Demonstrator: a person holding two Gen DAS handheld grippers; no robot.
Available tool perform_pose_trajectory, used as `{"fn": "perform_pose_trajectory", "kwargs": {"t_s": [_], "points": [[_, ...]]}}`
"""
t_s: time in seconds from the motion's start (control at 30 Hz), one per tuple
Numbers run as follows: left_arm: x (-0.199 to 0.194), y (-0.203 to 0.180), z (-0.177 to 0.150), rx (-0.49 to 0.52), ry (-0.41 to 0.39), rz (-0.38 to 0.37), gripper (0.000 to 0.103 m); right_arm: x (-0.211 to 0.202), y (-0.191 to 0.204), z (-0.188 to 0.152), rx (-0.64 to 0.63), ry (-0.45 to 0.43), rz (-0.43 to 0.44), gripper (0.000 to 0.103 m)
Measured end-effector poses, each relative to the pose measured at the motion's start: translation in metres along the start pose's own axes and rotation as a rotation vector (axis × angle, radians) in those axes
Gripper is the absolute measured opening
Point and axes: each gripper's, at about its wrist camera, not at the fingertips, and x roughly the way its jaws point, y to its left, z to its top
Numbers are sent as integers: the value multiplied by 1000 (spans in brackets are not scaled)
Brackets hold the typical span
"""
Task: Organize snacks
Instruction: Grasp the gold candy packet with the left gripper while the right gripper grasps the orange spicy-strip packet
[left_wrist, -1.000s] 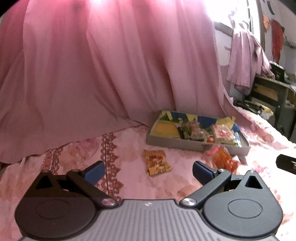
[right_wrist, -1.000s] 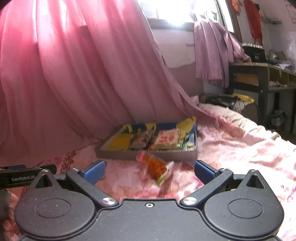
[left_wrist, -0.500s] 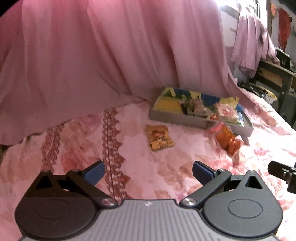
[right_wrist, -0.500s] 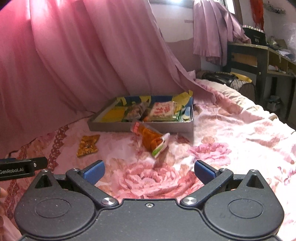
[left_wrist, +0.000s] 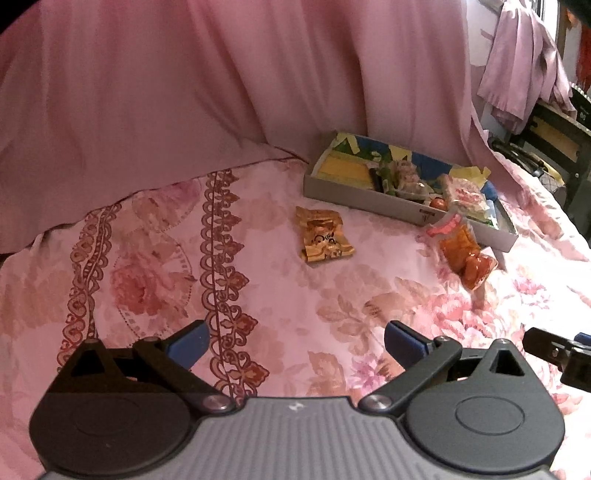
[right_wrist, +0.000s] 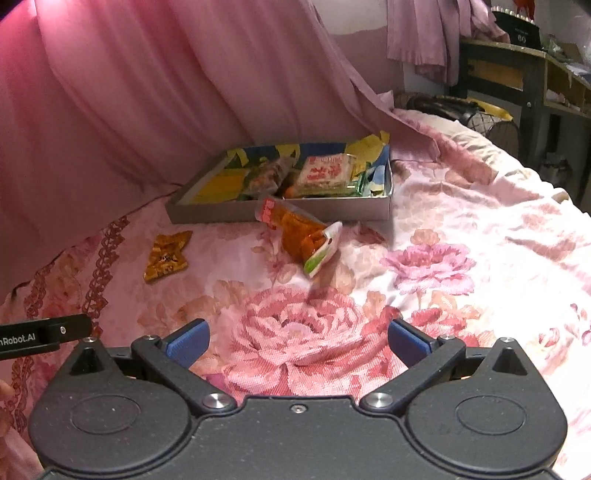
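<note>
Both my tongs hang over the bed with nothing in them: the left gripper (left_wrist: 295, 341) and the right gripper (right_wrist: 297, 341) each have their blue pads spread wide, well short of any snack.

Two snacks lie loose on the bedspread (right_wrist: 443, 295). The gold packet (left_wrist: 324, 234) sits alone, near the tray's (left_wrist: 369, 201) front wall but apart from it. The orange pouch (right_wrist: 301, 234) lies to the right of it, its far end right up against the tray's front wall; I cannot tell whether it leans on the wall or just touches it. The tray already holds several packets, crowded toward its right half.

What worries me most is the bedding. It is soft and rumpled, so if I press down to pinch a flat packet I will likely grab cloth with it, or push the packet into a fold. The gold packet lies very flat, with little edge to catch. The orange pouch looks slick and plump; a pinch across its belly could squirt it out sideways, or knock it against the tray and shift the tray.

The gold packet's long axis runs near to far, tilted a little left at the far end. The orange pouch runs from far left to near right, its red-printed end at the tray and its white-and-green end toward me.
</note>
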Motion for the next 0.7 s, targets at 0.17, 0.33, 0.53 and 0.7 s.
{"fn": "perform_pose_trajectory", "kwargs": {"t_s": [0.17,0.33,0.53,0.7], "points": [[14,-4,9,13,35,-12,103,9,2,9,-33,8,-2,102],[30,-10,25,54,11,-14,103,24,3,23,-86,7,-10,102],[54,-11,42,57,-19,-4,103,46,3,40,-129,-12,-3,102],[77,-9,57,18,-11,10,103,66,3,50,-149,-27,26,102]]}}
